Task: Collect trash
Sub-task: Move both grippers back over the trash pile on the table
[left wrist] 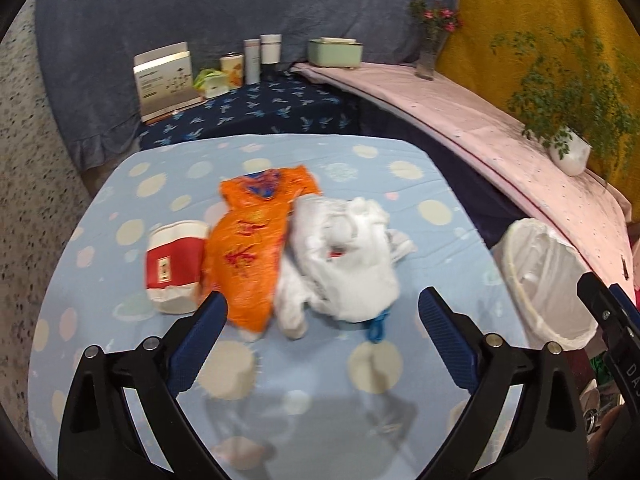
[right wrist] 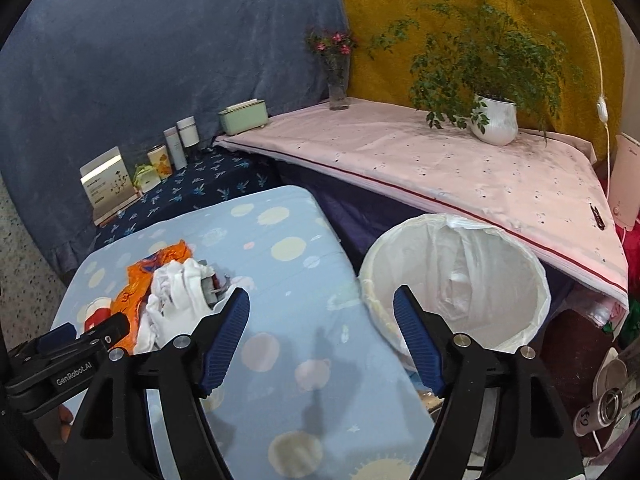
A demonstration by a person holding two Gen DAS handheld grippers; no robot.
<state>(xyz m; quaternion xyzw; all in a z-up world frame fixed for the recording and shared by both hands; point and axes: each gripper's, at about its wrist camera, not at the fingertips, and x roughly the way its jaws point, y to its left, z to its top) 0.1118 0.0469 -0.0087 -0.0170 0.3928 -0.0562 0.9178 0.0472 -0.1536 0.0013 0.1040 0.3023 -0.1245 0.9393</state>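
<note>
Both claws hang spread and empty, left claw (left wrist: 322, 316) facing the orange wrapper (left wrist: 250, 256), white bag (left wrist: 344, 256) and red cup (left wrist: 176, 266) mid-surface (left wrist: 400, 360); right claw (right wrist: 322, 332) near the bin (right wrist: 456, 280) off the surface's right edge; limp plastic may slip a partial pinch.

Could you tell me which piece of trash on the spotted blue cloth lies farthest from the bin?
The red-and-white paper cup, lying beyond the orange bag and the white bag.

On the dotted light-blue table cover (left wrist: 352, 152) lie three things in a row: a red-and-white paper cup (left wrist: 176, 266) on its side at left, a crumpled orange plastic bag (left wrist: 252, 256) touching it, then a white crumpled bag (left wrist: 344, 256). A white-lined waste bin (right wrist: 456, 276) stands beside the table's right edge.
</note>
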